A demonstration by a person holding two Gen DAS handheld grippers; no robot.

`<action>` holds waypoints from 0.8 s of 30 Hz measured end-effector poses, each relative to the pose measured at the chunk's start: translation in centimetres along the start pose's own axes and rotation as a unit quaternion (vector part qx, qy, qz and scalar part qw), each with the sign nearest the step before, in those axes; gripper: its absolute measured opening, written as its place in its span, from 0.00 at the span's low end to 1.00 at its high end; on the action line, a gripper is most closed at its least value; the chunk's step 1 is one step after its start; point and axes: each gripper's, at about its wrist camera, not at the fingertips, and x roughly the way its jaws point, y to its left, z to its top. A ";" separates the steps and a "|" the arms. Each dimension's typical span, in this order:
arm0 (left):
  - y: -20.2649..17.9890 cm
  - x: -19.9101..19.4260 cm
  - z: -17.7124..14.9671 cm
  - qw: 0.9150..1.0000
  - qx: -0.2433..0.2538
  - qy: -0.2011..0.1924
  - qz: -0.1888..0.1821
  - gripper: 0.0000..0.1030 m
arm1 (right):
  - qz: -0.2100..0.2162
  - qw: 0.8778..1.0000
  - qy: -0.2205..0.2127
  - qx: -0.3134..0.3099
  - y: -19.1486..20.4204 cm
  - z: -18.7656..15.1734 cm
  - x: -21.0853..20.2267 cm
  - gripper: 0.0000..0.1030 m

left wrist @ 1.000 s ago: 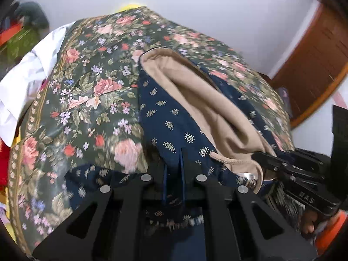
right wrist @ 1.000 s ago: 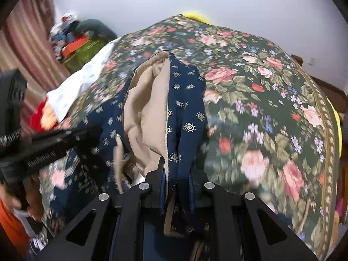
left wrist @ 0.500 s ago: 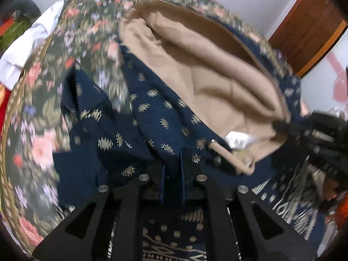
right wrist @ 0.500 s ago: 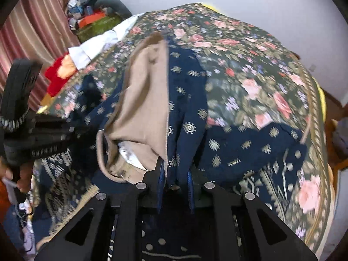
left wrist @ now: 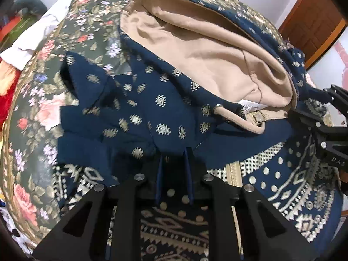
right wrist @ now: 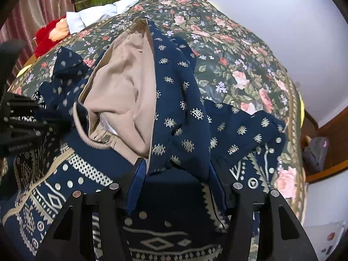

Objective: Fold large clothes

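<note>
The bed wore a dark green floral bedspread (right wrist: 239, 65), pink roses all over, a patterned gold border running along its edge. Spread right across it lay the navy hoodie (right wrist: 180, 108), gold motifs on the cloth, its hood turned open to show the tan lining (left wrist: 195, 50). One sleeve (right wrist: 243, 126) lay out flat on the cover on the right, another bunched up on the left. At the far left edge, a white cloth (right wrist: 97, 15) rested beside something red (right wrist: 46, 37).
</note>
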 end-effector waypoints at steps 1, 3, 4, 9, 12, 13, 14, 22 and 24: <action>0.6 -0.4 0.3 1.000 -0.005 -0.004 -0.004 0.19 | 0.000 1.000 -0.004 -0.001 -0.1 0.1 -0.5 0.54; 1.4 -2.0 0.8 1.000 -0.015 -0.020 -0.008 0.25 | 0.008 1.000 -0.023 0.000 -0.6 0.6 -2.1 0.55; 1.7 -2.5 1.0 0.999 -0.017 -0.027 -0.009 0.30 | 0.011 0.999 -0.034 0.005 -1.0 0.9 -3.0 0.60; 3.7 -5.4 3.9 0.995 -0.036 -0.088 0.003 0.51 | 0.057 0.993 -0.085 0.054 -3.1 3.7 -5.2 0.88; 5.2 -4.9 6.3 0.994 -0.059 -0.093 0.008 0.52 | 0.068 0.992 -0.084 0.072 -3.3 6.4 -4.3 0.88; 5.7 -4.4 7.1 0.994 -0.068 -0.090 0.003 0.52 | 0.068 0.992 -0.081 0.072 -3.2 7.2 -3.7 0.88; 6.1 -3.9 7.9 0.993 -0.080 -0.087 -0.005 0.52 | 0.071 0.992 -0.072 0.074 -3.0 8.3 -2.5 0.88; 8.6 1.0 13.0 0.987 -0.138 -0.054 -0.063 0.52 | 0.092 0.991 -0.009 0.097 -2.8 13.1 6.1 0.70; 9.2 1.4 13.6 0.987 -0.140 -0.053 -0.060 0.52 | 0.101 0.989 -0.002 0.108 -2.9 13.5 7.3 0.62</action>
